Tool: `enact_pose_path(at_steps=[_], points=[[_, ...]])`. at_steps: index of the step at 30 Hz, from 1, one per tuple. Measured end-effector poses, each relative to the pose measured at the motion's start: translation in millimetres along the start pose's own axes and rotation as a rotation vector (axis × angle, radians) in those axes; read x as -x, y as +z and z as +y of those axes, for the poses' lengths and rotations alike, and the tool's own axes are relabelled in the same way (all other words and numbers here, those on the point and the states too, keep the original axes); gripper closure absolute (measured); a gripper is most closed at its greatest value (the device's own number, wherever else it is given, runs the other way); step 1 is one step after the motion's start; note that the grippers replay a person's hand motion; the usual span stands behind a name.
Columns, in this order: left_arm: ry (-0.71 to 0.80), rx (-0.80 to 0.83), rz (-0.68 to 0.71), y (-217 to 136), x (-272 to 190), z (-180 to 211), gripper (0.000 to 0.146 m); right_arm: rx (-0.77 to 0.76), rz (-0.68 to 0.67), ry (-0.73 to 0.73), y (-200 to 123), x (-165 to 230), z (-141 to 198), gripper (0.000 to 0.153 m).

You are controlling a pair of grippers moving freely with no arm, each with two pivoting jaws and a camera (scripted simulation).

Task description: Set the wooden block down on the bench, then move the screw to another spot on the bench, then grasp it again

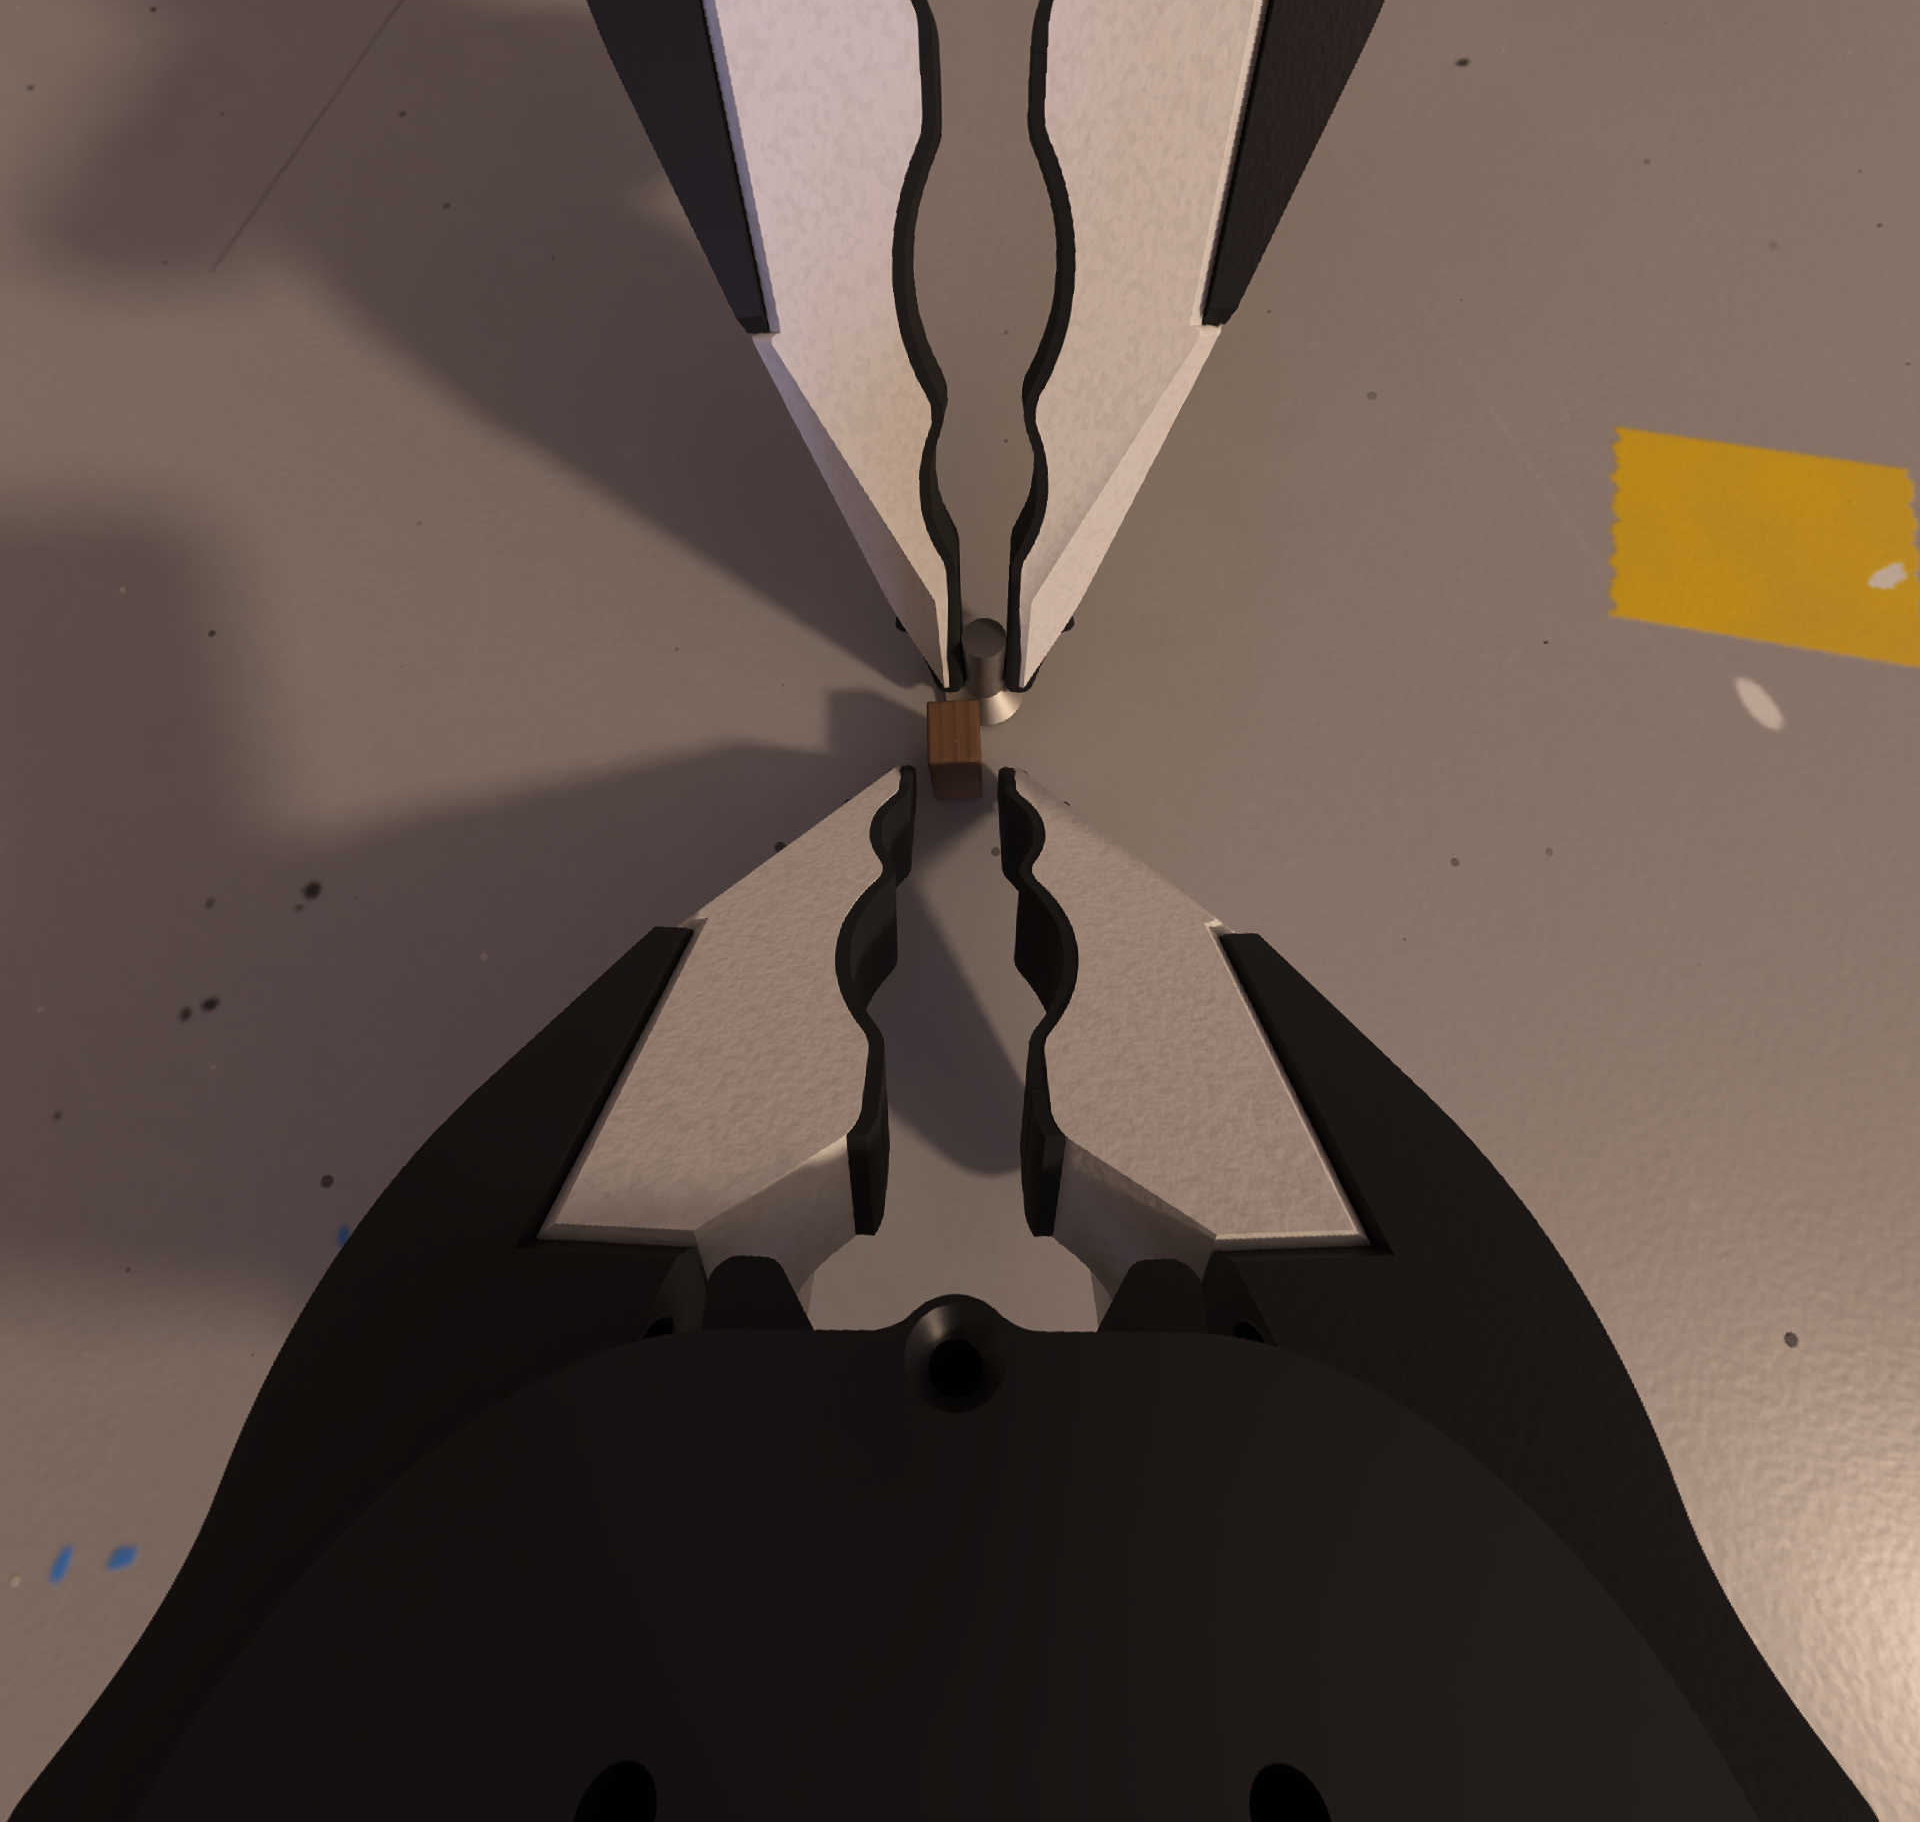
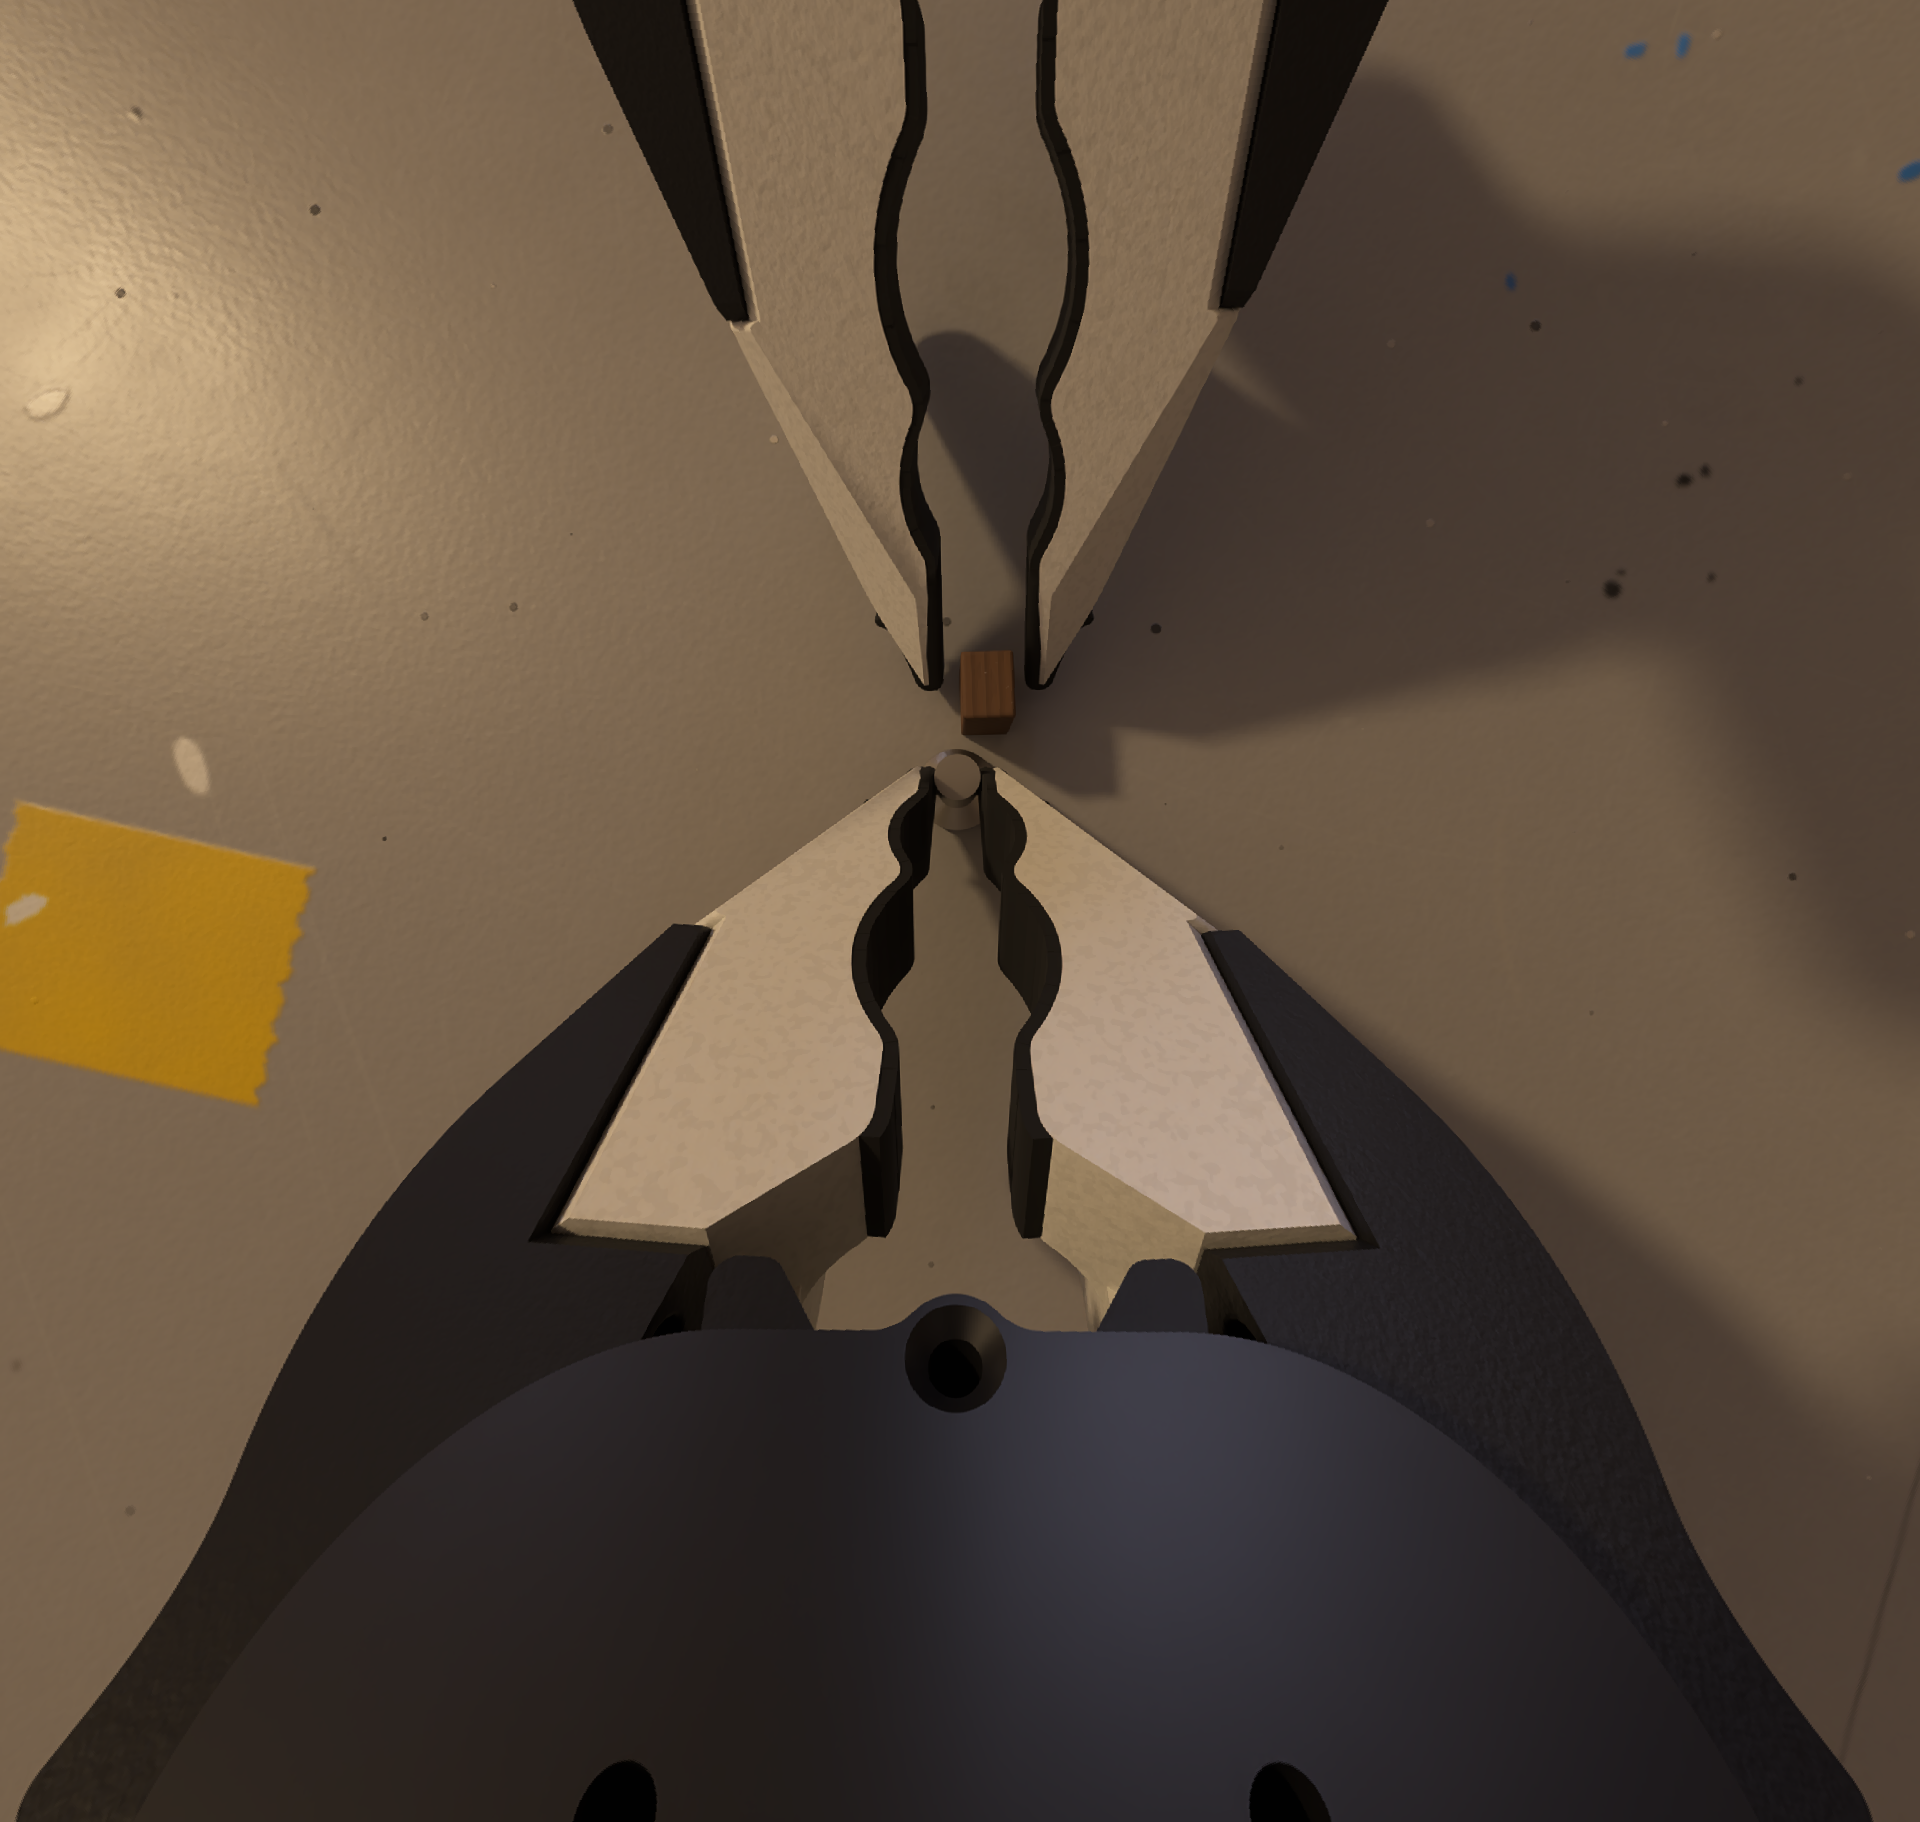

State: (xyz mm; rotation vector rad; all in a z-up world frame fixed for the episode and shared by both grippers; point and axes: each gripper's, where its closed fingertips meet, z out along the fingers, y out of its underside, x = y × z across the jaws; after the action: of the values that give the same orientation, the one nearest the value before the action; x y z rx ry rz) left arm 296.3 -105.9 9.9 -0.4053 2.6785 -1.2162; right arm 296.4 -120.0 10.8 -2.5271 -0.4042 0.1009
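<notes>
A: In the left wrist view, the left gripper [image 1: 954, 773] has its jaws released; the wooden block [image 1: 954, 750] sits on the surface [image 1: 1455, 941] just beyond the tips, I think already set down.

B: In the right wrist view, the right gripper [image 2: 957, 773] clenches the screw [image 2: 957, 783], shank up, probably to carry it; the yellow tape [image 2: 145, 951] lies well apart.

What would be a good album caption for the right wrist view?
Right gripper pinching a small grey metal screw beside a tiny brown wooden block on the bench.
</notes>
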Motion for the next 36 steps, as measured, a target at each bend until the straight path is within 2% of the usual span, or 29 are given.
enact_pose_path(at_steps=[4,5,6,17,25,27,29,36], points=[[0.002,0.0,0.0,0,0,0,0.131,-0.021,0.015,-0.006,0,2,0,0.143],[0.001,0.0,0.001,0,0,0,0.131,-0.024,0.016,-0.001,0,3,0,0.13],[0.0,0.0,0.001,0,0,0,0.131,-0.028,0.02,0.003,0,3,0,0.124],[0.001,0.0,0.004,0,-1,0,0.132,-0.048,-0.011,0.001,-8,9,-3,0.118],[0.007,0.0,0.003,0,-1,0,0.132,0.012,-0.028,0.004,-7,9,-4,0.127],[0.009,0.0,0.002,0,-1,0,0.132,0.018,-0.042,0.015,-6,9,-3,0.132],[0.009,0.0,0.003,0,-1,0,0.133,0.023,-0.04,0.013,-5,9,-2,0.144],[0.008,0.0,0.003,0,-1,0,0.133,0.061,-0.034,0.003,-6,10,1,0.144]])
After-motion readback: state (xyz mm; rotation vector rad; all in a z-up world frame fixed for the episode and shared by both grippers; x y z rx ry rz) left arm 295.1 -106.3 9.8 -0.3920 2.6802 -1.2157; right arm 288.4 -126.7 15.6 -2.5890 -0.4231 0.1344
